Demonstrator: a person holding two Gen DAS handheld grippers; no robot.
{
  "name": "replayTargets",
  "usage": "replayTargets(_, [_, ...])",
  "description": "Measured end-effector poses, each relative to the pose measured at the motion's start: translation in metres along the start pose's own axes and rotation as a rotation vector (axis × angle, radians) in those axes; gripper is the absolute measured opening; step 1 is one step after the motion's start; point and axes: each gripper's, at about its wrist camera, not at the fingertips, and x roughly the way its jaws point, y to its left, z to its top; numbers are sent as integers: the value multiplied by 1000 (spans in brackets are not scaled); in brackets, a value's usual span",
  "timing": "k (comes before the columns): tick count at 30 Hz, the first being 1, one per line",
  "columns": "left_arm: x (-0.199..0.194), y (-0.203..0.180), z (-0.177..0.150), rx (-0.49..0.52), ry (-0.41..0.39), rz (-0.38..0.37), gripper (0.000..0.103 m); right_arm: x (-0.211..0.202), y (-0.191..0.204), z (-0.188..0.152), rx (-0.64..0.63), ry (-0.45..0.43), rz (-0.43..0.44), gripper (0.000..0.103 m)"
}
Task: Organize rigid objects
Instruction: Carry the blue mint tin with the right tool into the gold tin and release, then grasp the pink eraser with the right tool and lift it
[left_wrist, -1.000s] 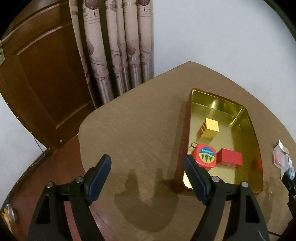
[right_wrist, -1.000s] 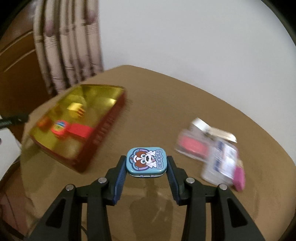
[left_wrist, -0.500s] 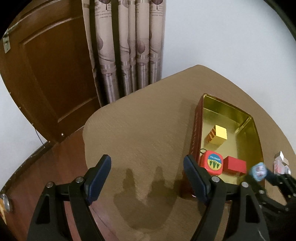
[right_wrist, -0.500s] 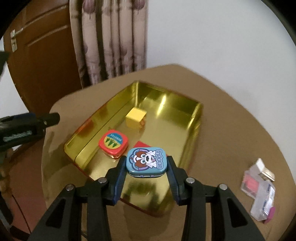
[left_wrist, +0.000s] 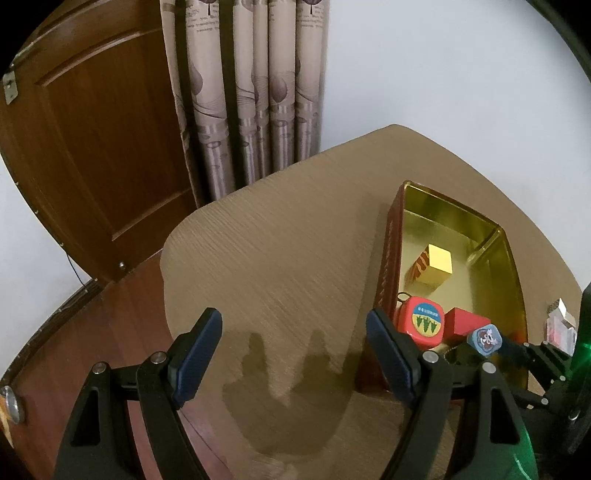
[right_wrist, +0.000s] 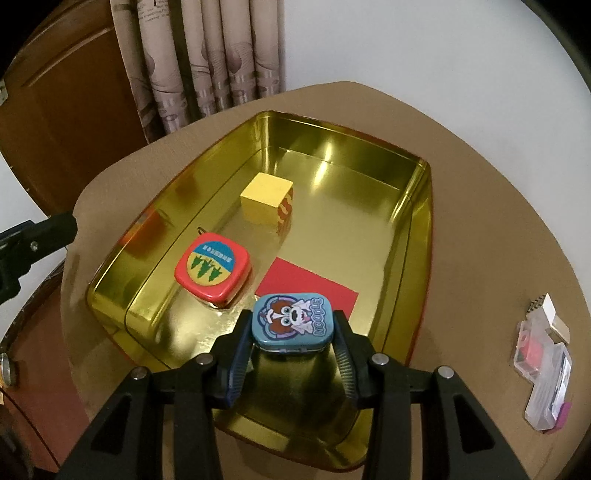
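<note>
Right claw (right_wrist: 293, 345): pinching the blue tin (right_wrist: 291, 320) by its two sides, lid upward, above the near end of the gold tray (right_wrist: 421, 236).
Left claw (left_wrist: 295, 354): spread wide, holding nothing, over bare table (left_wrist: 280, 258) just beside the tray's red outer wall.
Gold tray: sits lengthwise toward the table's right half; it holds three items.
Yellow cube (right_wrist: 266, 204): mid-tray, near the left wall.
Red tin (right_wrist: 212, 268): rounded, with a blue-and-yellow label, near the tray's near-left corner.
Red box (right_wrist: 306, 287): flat, beside the red tin, partly hidden behind the blue tin.
Clear packets (right_wrist: 543, 365): lie near the table's right edge, well apart from the tray.
</note>
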Motion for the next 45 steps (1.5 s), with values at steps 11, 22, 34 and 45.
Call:
replayTargets(11, [1,0,-3,8,8,-1,77,-7,-4,-2,53,-15,20,50])
replayTargets(22, [3,-8,-4,33,13,-3,77,-78,-61,-32,158,-161,-10,55])
replayTargets(34, [2,-21,-10,72,8,14,77,-113,-252,-111,522,-167,-305,56])
replayTargets(45, [6,-28,-14,128,4,31,77,-84,-311,-164,647,-127,-317,57])
